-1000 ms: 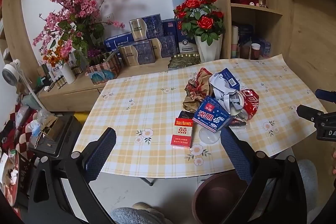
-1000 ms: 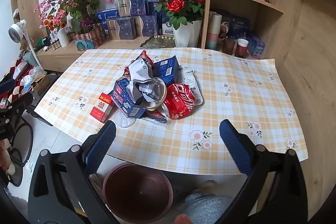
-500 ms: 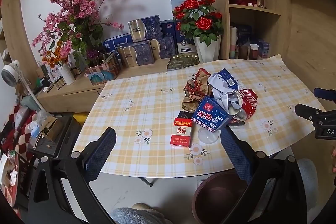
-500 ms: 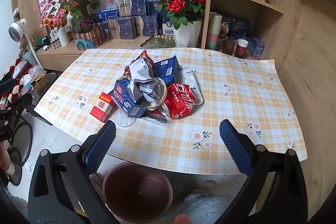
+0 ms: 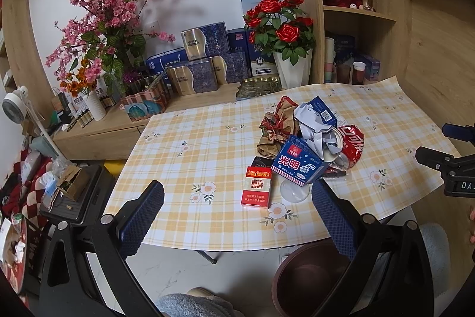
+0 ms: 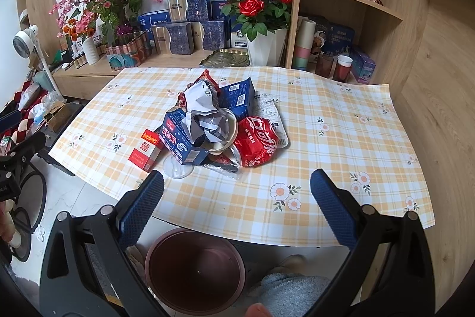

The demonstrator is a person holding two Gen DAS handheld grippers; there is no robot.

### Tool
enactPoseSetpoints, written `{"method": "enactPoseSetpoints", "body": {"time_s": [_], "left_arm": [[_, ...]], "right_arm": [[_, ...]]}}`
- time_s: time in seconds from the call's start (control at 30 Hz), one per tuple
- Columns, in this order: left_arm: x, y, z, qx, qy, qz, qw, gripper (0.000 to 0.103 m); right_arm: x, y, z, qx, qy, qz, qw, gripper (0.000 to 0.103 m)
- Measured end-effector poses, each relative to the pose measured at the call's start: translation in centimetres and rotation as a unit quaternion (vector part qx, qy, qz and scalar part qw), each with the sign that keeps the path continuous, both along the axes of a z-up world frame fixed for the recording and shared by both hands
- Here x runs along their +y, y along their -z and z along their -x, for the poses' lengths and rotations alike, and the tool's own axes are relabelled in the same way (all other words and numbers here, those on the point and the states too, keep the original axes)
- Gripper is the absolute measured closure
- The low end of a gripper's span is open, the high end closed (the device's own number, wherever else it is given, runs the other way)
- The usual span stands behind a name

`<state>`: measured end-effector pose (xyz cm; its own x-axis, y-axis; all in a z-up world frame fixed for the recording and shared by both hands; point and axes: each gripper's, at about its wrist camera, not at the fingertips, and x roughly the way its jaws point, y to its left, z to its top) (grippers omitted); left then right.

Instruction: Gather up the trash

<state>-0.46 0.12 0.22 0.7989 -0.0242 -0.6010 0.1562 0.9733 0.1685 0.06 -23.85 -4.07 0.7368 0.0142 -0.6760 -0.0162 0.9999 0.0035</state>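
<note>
The left gripper has its 2 blue-padded fingers spread wide and empty, hovering off the near edge of the table; against the frames from 1 s ago its view has barely shifted. The right gripper is likewise spread and holding nothing, with almost no change since then. Between the left fingers lies the red cigarette pack, flat on the checked cloth, untouched. Just beside it sits the trash pile: a blue carton, crumpled white paper, a crushed red can, a brown wrapper and a clear lid. Nothing in the pile has moved. The maroon bin stands on the floor under the table's near edge, below the right gripper.
</note>
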Motion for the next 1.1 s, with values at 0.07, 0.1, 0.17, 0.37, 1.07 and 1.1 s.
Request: {"method": "enactPoseSetpoints", "body": {"time_s": [0.07, 0.1, 0.17, 0.37, 1.07, 1.1], "left_arm": [[-0.04, -0.06, 0.03, 0.000, 0.000, -0.001, 1.0000, 0.005], [-0.03, -0.06, 0.03, 0.000, 0.000, 0.000, 1.0000, 0.005], [-0.05, -0.04, 0.04, -0.001, -0.001, 0.000, 1.0000, 0.005], [-0.04, 0.00, 0.07, 0.000, 0.000, -0.001, 1.0000, 0.005], [0.10, -0.03, 0.26, 0.000, -0.001, 0.001, 1.0000, 0.005], [0.10, -0.02, 0.27, 0.000, -0.001, 0.001, 1.0000, 0.005]], "right_arm": [[0.04, 0.01, 0.01, 0.000, 0.000, 0.001, 1.000, 0.006], [0.04, 0.01, 0.02, 0.000, 0.000, 0.001, 1.000, 0.006], [0.06, 0.00, 0.03, 0.000, 0.000, 0.001, 1.000, 0.006], [0.09, -0.01, 0.07, 0.000, 0.000, 0.001, 1.000, 0.006], [0.38, 0.29, -0.02, 0.002, 0.001, 0.003, 1.000, 0.006], [0.26, 0.13, -0.10, 0.003, 0.000, 0.003, 1.000, 0.006]]}}
